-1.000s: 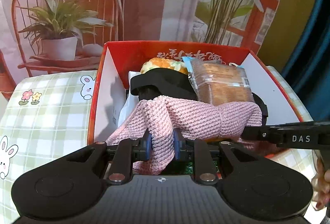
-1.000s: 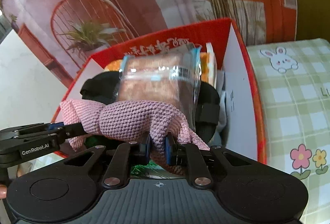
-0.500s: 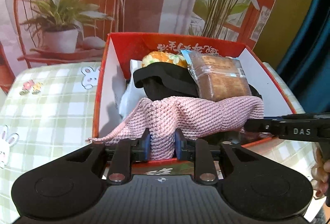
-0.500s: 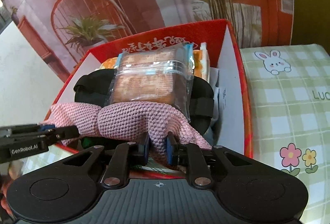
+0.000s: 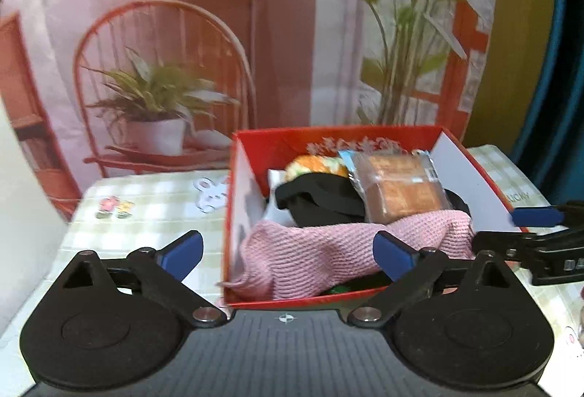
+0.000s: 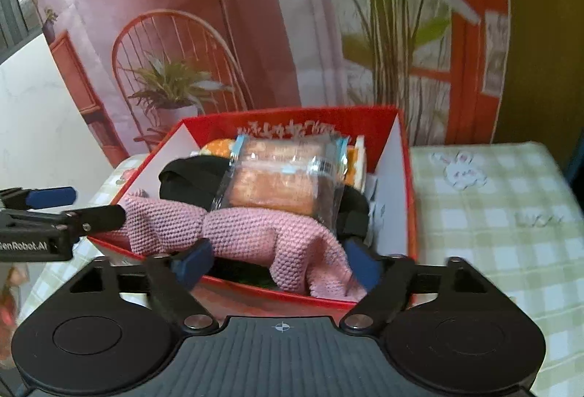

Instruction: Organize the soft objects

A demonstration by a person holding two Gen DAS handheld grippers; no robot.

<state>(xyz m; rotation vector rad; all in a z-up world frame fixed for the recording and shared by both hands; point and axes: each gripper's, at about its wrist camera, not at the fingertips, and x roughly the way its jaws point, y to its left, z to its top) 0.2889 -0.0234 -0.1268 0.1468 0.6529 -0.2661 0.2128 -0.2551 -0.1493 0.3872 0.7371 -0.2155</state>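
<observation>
A pink knitted cloth [image 5: 310, 251] lies across the front of the red cardboard box [image 5: 233, 214], partly hanging over its near rim. Behind it in the box are a wrapped cake [image 5: 398, 189], a black fabric item [image 5: 321, 199] and an orange soft thing [image 5: 314, 165]. My left gripper [image 5: 289, 255] hovers just before the box, jaws opening wide; the cloth sits between them untouched. In the right wrist view my right gripper [image 6: 277, 262] is likewise opening over the cloth [image 6: 248, 229], its pads off it. The left gripper [image 6: 84, 207] shows at that view's left edge.
The box [image 6: 398, 178] stands on a green checked tablecloth [image 6: 492, 214] printed with rabbits and flowers. A printed backdrop [image 5: 164, 68] of a chair and potted plants hangs close behind. A blue curtain [image 5: 562, 68] is at the far right.
Both grippers were shut on the pink cloth; both now stand wide apart and have let it go. They have drawn back and up, and the cloth rests in the box.
</observation>
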